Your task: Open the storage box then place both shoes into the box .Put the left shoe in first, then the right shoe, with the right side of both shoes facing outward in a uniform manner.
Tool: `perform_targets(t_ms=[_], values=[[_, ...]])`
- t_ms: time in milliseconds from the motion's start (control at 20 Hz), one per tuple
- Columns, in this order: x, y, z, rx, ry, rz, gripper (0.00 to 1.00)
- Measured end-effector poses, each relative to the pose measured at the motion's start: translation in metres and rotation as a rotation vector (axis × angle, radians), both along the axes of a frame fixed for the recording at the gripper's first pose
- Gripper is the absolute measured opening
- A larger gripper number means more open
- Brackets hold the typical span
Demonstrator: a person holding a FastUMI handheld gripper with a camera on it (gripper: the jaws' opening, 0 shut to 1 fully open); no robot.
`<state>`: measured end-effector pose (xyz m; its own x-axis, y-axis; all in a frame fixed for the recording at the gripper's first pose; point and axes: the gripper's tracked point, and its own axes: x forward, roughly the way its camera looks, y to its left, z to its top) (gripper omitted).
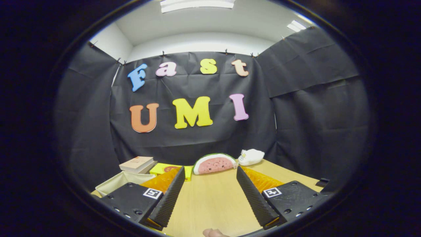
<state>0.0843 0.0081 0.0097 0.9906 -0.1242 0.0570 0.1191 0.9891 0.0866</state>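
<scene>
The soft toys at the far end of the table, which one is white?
The small plush right of the watermelon-slice plush. The open gripper holds nothing.

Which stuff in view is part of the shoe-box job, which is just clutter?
Job: gripper, jaws open, nothing between; cream bin, possibly the storage box.
Clutter: book, yellow box, watermelon plush, white soft toy.

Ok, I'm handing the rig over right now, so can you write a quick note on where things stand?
Tool: open, fingers apart over bare wooden table, holding nothing.
Beyond the fingers: watermelon-slice plush, white soft item. Beside the left finger: beige fabric bin, book, yellow item.
Shoes and storage box: I can't make them out here.
Done: nothing evident. Left: open box, left shoe, then right shoe.
</scene>
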Motion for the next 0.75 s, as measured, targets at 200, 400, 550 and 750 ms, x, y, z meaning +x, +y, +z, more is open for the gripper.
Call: perform_targets(t_ms=[200, 400, 550, 750], values=[[-0.015, 0.004, -0.006, -0.086, -0.012, 0.008, 0.95], [-0.021, 0.002, -0.024, -0.102, 0.011, 0.025, 0.95], [-0.023, -0.005, -0.032, -0.096, 0.031, 0.019, 0.96], [-0.022, -0.013, -0.034, -0.081, 0.042, 0.014, 0.96]])
